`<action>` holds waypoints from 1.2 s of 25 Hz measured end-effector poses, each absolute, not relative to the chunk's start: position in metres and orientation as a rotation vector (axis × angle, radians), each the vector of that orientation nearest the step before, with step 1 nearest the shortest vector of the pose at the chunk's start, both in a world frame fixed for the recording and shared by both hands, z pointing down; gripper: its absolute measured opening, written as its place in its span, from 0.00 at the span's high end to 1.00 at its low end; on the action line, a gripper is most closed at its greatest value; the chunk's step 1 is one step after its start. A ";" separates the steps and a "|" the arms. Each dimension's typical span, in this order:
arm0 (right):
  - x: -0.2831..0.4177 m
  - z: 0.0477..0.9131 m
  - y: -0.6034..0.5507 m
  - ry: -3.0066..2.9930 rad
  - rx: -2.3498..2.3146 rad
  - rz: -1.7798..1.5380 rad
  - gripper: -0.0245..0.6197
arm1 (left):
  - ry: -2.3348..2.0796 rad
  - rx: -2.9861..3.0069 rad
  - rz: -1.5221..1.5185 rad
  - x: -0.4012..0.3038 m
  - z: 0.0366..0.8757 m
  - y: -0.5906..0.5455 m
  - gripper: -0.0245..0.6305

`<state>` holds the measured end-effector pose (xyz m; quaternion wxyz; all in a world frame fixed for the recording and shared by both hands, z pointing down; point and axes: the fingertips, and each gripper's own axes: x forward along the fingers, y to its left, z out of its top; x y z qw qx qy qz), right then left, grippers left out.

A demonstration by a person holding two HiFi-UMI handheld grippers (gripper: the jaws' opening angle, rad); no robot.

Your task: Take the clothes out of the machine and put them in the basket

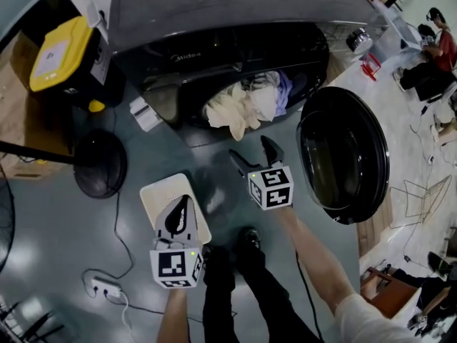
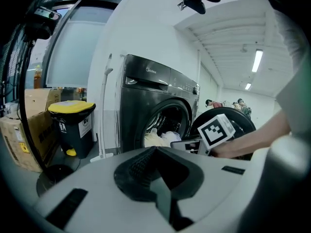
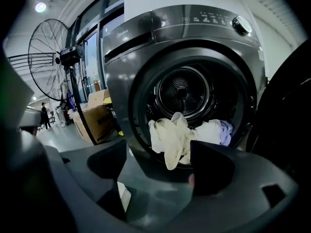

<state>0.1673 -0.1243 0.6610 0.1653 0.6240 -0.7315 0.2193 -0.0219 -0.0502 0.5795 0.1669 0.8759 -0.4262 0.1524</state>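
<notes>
Head view: left gripper (image 1: 184,203) covers part of basket (image 1: 153,193).

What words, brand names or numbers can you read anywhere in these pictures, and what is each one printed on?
"Midea": on the front panel of the washing machine, above the door opening.
Marks on the control panel, beside the dial: too small to read.
Labels on the yellow-lidded bin: blurred, unreadable.
Nothing else legible.
</notes>
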 end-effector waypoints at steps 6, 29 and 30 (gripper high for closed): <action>0.169 0.692 -0.171 -2.052 1.765 0.623 0.34 | -1.219 2.492 0.436 -0.025 0.592 -0.049 0.93; 0.171 0.795 -0.270 -1.877 1.564 0.655 0.34 | -1.238 2.457 0.506 -0.052 0.630 -0.053 0.93; 0.170 0.796 -0.270 -1.875 1.563 0.649 0.37 | -1.239 2.457 0.505 -0.053 0.631 -0.053 0.93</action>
